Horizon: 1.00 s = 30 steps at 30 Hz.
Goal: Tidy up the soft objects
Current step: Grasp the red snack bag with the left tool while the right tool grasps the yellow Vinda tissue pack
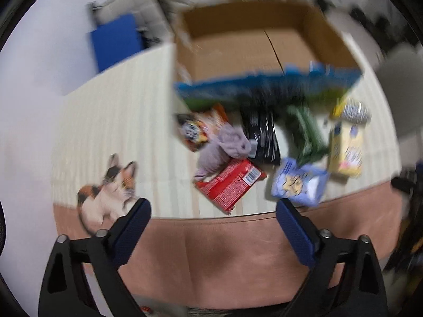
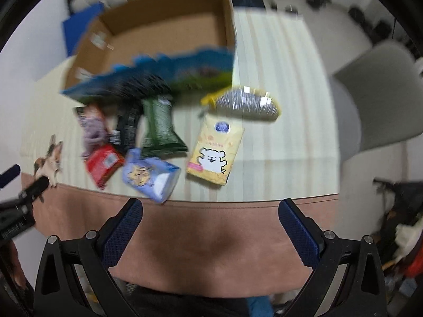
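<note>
Both views are motion-blurred. Soft packs lie in a heap on a cream mat: a red pack (image 1: pixel 231 183) (image 2: pixel 104 164), a lilac cloth (image 1: pixel 224 148) (image 2: pixel 93 132), a black pack (image 1: pixel 261 137) (image 2: pixel 127 128), a green pack (image 1: pixel 306 134) (image 2: pixel 160 129), a pale blue tissue pack (image 1: pixel 300 183) (image 2: pixel 150 179), a yellow pack with a white dog (image 1: pixel 345 152) (image 2: pixel 215 152) and a silver-yellow bag (image 1: pixel 353 111) (image 2: pixel 247 103). An open cardboard box (image 1: pixel 261 45) (image 2: pixel 158 37) stands behind them. My left gripper (image 1: pixel 211 211) and right gripper (image 2: pixel 211 208) are open and empty, near the heap's front.
A calico cat figure (image 1: pixel 108 187) (image 2: pixel 50 162) sits at the mat's left front. A pink-brown strip (image 1: pixel 224 251) (image 2: pixel 211 243) borders the mat's near edge. A blue board (image 1: pixel 116 42) leans at the back left. A grey chair (image 2: pixel 380 92) stands at the right. The left gripper's tip (image 2: pixel 23 192) shows at the left edge.
</note>
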{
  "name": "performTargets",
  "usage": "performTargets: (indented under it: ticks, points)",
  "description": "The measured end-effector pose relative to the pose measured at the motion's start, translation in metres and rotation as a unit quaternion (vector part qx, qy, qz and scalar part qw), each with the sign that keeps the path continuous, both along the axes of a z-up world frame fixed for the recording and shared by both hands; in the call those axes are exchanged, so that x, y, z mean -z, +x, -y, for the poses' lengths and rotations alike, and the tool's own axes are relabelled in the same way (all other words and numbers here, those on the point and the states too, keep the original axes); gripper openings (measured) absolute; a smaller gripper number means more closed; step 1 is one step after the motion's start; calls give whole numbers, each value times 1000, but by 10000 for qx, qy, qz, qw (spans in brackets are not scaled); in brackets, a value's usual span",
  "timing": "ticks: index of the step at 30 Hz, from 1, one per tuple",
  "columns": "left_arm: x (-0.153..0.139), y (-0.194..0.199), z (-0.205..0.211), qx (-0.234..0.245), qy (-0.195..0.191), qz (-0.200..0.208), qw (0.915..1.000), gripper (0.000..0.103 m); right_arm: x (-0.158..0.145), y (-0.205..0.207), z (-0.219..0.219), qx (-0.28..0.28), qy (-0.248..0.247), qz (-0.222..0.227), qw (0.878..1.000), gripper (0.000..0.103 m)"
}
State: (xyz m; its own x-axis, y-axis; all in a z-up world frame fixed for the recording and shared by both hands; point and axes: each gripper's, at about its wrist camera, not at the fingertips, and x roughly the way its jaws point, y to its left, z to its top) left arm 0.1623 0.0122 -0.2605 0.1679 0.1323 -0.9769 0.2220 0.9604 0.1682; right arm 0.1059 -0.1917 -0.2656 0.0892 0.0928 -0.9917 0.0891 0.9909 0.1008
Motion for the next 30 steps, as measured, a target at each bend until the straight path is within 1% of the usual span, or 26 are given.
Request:
performTargets:
  ticks: [2,4,5,7,8,9,10,11,12,13,14,15,17,18,19,21,23,24,26,27,29,30]
  points:
    - [39,9,8,433,250,-333,9982,94,34,12,7,96,50,-198,9997,103]
    - [69,17,10,723,324,-549,9953,94,65,24,10,168,109,-377,9991,103]
    - [81,20,9,792,387,-649,9940,94,72,26,10,195,118,-434,9988,103]
    - [107,28,10,928,391,-913,9907,92,94,35,12,301,242,-572,9976,103]
    - [121,31,10,985,436,-1018,9890,89,102,38,13,355,296,-623,9970,103]
    - [129,34,10,1028,465,-1091,9876,85,109,41,14,423,331,-673,9963,103]
    - [138,37,10,1049,455,-1166,9866,82,114,44,14,483,375,-705,9956,103]
    - [145,39,9,1038,389,-1241,9861,79,121,47,15,557,454,-734,9947,102]
    - [148,41,9,993,312,-1281,9863,78,128,51,14,647,504,-752,9938,101]
    - [150,42,8,926,227,-1295,9870,77,134,54,14,735,562,-759,9928,99]
    - [151,43,6,831,97,-1320,9877,70,140,57,12,795,626,-783,9918,96]
    - [153,43,4,756,-29,-1378,9876,62,145,59,11,844,664,-818,9908,93]
    - [154,41,-3,462,-148,-1399,9890,58,158,61,7,910,662,-958,9890,73]
    - [153,38,-6,299,-196,-1396,9896,55,162,60,5,903,586,-1031,9888,68]
    - [153,35,-10,158,-248,-1423,9894,53,165,58,3,894,553,-1063,9888,68]
    - [154,26,-21,-322,-410,-1591,9859,51,168,50,-2,809,501,-1076,9896,67]
    - [156,10,-34,-856,-624,-1807,9778,51,175,37,-7,669,405,-1129,9905,67]
    - [157,1,-39,-1026,-743,-1864,9743,51,178,27,-10,590,340,-1181,9907,67]
    - [159,-16,-46,-1240,-856,-1890,9704,52,182,7,-19,383,229,-1256,9911,67]
    - [160,-22,-49,-1303,-892,-1864,9697,53,185,-4,-23,297,178,-1291,9910,67]
    - [163,-27,-54,-1376,-921,-1872,9683,54,190,-18,-27,242,155,-1327,9907,67]
    - [165,-31,-58,-1419,-925,-1853,9680,57,193,-23,-30,261,165,-1342,9905,67]
